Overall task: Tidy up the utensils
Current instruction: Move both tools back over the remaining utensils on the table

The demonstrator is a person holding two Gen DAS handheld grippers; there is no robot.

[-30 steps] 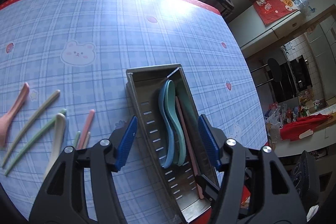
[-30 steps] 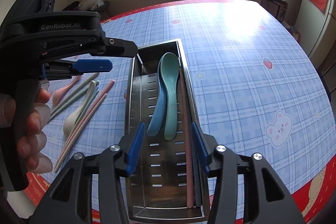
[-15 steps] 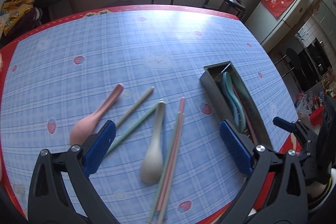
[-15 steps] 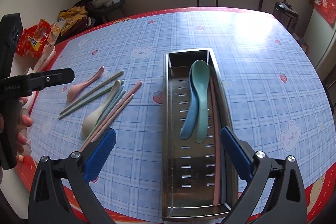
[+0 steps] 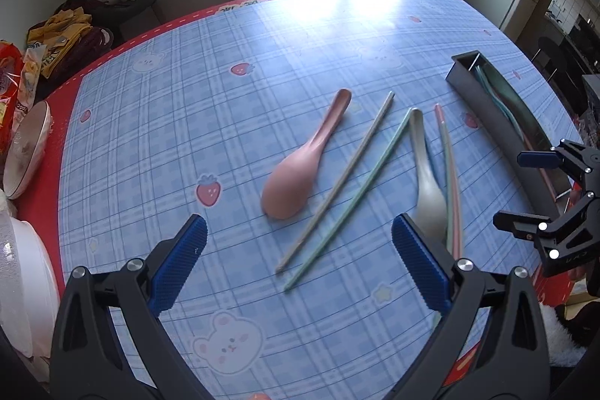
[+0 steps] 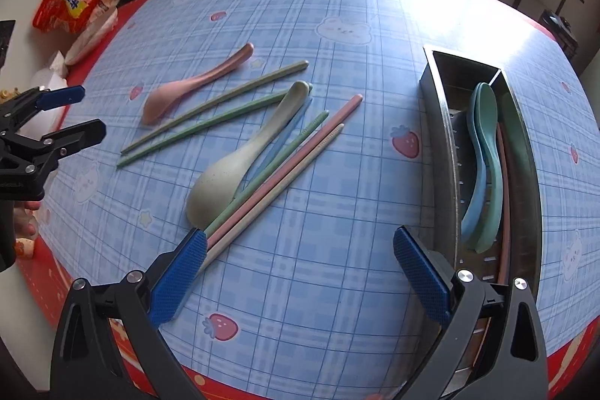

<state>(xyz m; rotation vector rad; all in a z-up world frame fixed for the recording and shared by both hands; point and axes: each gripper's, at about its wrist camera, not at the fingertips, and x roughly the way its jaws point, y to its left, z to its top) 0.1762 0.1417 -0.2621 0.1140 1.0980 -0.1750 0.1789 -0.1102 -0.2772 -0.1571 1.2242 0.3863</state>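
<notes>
Both claws moved away from steel utensil tray (image 6: 442,122) toward loose pieces on tabletop (image 5: 168,137). Left claw (image 5: 298,261) wide open, empty, above pink spoon (image 5: 296,175) and green chopsticks (image 5: 348,175). Right claw (image 6: 300,274) also wide open, empty (jaws just opened further), near pale spoon (image 6: 225,175) and pink chopsticks (image 6: 300,156). Tray already holds blue spoon, green spoon (image 6: 487,156) and one pink chopstick. Judgement: next pick-up coming; much still unsorted.
</notes>
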